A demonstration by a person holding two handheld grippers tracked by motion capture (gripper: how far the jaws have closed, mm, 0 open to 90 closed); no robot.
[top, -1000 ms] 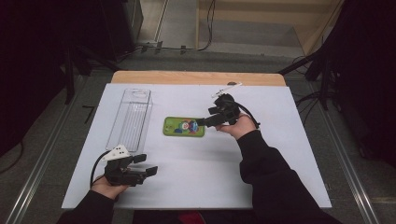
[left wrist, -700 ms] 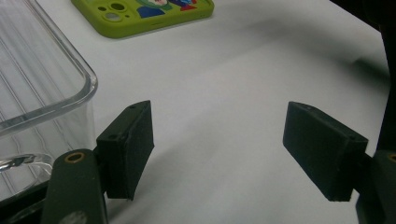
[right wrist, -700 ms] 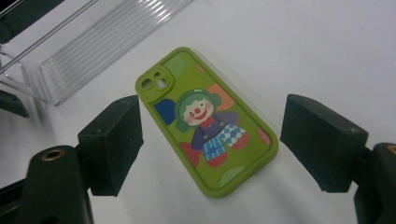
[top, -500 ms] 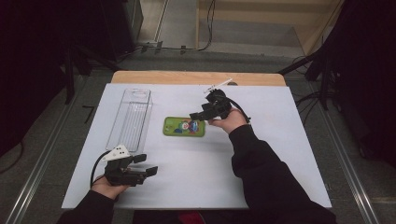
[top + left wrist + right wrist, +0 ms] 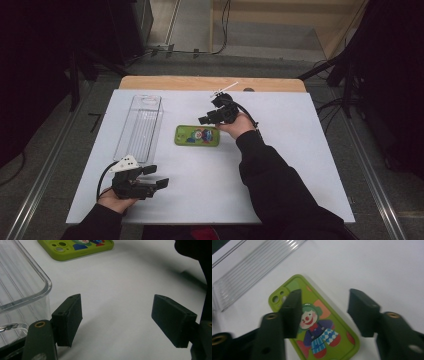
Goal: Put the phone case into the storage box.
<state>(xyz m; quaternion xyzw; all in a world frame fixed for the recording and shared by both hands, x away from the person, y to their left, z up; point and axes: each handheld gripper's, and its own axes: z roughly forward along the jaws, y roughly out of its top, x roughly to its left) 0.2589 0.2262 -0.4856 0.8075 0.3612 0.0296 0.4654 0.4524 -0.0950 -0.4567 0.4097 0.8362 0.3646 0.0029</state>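
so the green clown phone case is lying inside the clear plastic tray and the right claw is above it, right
Not quite. The green clown phone case lies on the white table beside the clear plastic tray, not inside it; the high view shows this. The right claw is indeed above it, its jaws having just been closing with nothing between them.

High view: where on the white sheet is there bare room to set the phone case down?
Bare patches: right of the right gripper out to the white sheet edge, and the middle strip between phone case and left gripper. Crowded: the clear tray beside the case, with the right gripper over it.

Clear plastic bin (image 5: 140, 126) — on white table (image 5: 290, 170)
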